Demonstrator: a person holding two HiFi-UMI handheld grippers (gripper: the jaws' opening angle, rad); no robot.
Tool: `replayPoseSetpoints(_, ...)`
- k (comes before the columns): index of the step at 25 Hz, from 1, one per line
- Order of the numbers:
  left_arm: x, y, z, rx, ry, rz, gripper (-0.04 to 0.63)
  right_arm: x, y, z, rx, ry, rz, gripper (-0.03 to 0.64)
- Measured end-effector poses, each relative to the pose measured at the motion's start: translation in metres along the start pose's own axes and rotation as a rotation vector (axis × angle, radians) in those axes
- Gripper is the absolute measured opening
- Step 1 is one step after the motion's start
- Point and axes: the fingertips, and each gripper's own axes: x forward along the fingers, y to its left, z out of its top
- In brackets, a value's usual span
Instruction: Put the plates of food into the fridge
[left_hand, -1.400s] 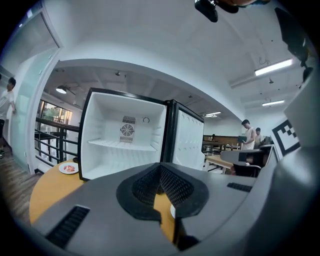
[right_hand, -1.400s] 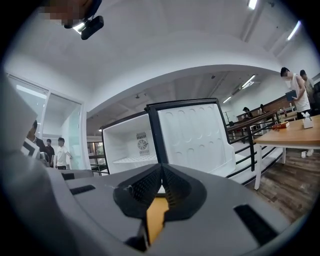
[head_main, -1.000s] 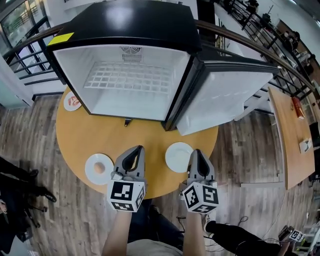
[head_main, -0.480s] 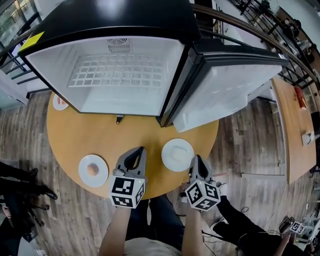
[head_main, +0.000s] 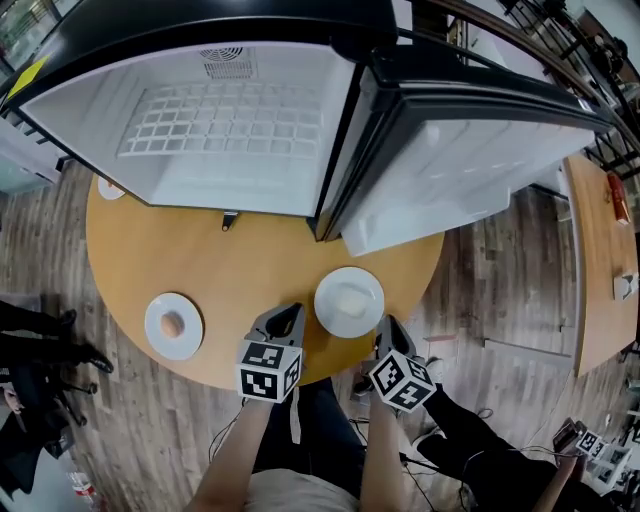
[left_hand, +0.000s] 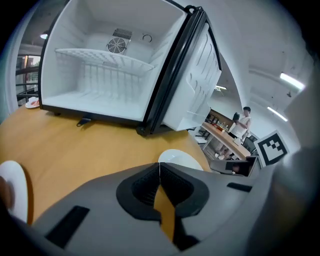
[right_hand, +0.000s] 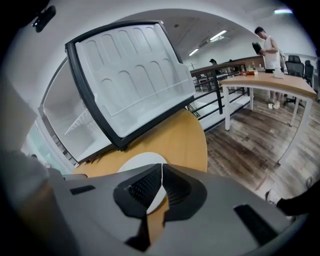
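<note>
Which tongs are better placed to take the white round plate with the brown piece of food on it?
Left. The left tongs, shut and empty, are on the side of that white round plate; the right tongs would probably have to cross over them.

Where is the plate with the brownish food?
In the head view the plate lies near the front-left edge of the table, left of the left gripper, not touching it.

The round table (head_main: 250, 270) bears the fridge (head_main: 230, 130), left plate (head_main: 154, 314) and right plate (head_main: 372, 288).
</note>
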Motion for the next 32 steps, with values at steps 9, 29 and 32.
replayPoseSetpoints(9, 0.017, -0.004, -0.032, -0.203, 0.103, -0.074, 0.009, 0.005, -0.012, -0.019, 0.186, 0.1, 0.094, 0.015)
replayPoseSetpoints(29, 0.042, -0.021, -0.049, -0.675, 0.192, -0.276, 0.118, 0.014, -0.009, -0.026, 0.372, 0.201, 0.222, 0.074)
replayPoseSetpoints(32, 0.046, -0.023, -0.046, -0.695, 0.187, -0.29, 0.118, 0.015, -0.007, -0.025, 0.43, 0.211, 0.249, 0.074)
